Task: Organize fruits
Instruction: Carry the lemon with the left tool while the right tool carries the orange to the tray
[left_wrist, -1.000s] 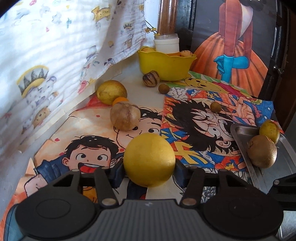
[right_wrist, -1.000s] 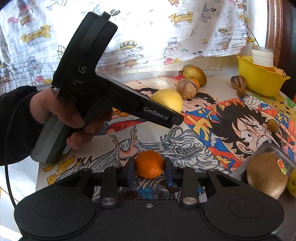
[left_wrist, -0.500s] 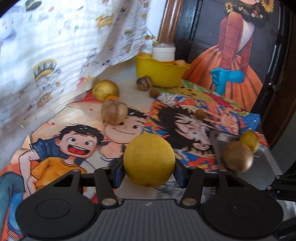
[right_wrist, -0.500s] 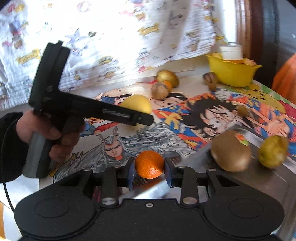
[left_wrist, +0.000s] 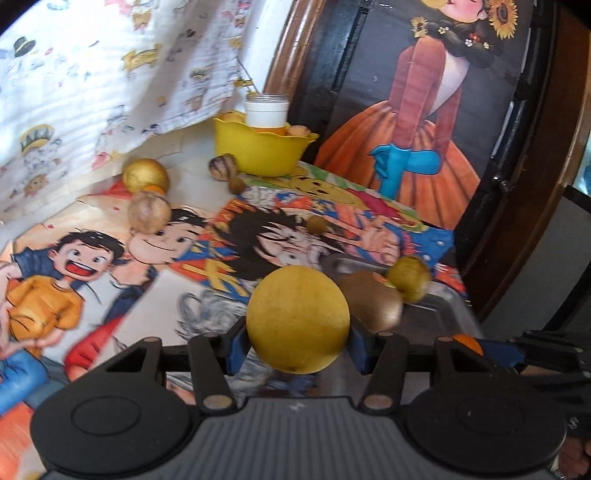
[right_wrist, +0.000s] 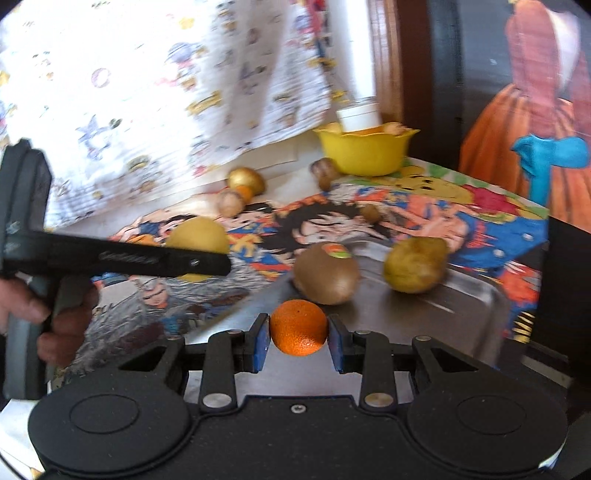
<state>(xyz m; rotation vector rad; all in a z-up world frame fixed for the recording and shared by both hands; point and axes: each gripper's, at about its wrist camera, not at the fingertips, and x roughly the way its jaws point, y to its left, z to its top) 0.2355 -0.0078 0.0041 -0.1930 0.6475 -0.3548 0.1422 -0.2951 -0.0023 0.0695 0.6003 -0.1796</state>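
Note:
My left gripper (left_wrist: 297, 341) is shut on a large round yellow fruit (left_wrist: 298, 319), carried above the cartoon-printed table near the metal tray (left_wrist: 439, 314). In the right wrist view that same yellow fruit (right_wrist: 197, 232) shows behind the left gripper's black body (right_wrist: 122, 256). My right gripper (right_wrist: 298, 343) is shut on a small orange (right_wrist: 298, 326), over the tray's (right_wrist: 465, 306) near left corner. On the tray lie a brown kiwi (right_wrist: 327, 275) with a sticker and a yellow-green fruit (right_wrist: 415, 264).
A yellow bowl (left_wrist: 264, 151) with a white jar (left_wrist: 266, 110) stands at the back. Loose fruits and nuts lie near it: a yellow one (left_wrist: 146, 177), a tan one (left_wrist: 149, 216), a striped nut (left_wrist: 222, 167), a small brown one (left_wrist: 316, 224). Patterned cloth hangs on the left.
Both grippers have swung right toward the metal tray, each still carrying its fruit. The tray with the kiwi and the yellow-green fruit now sits just ahead of both.

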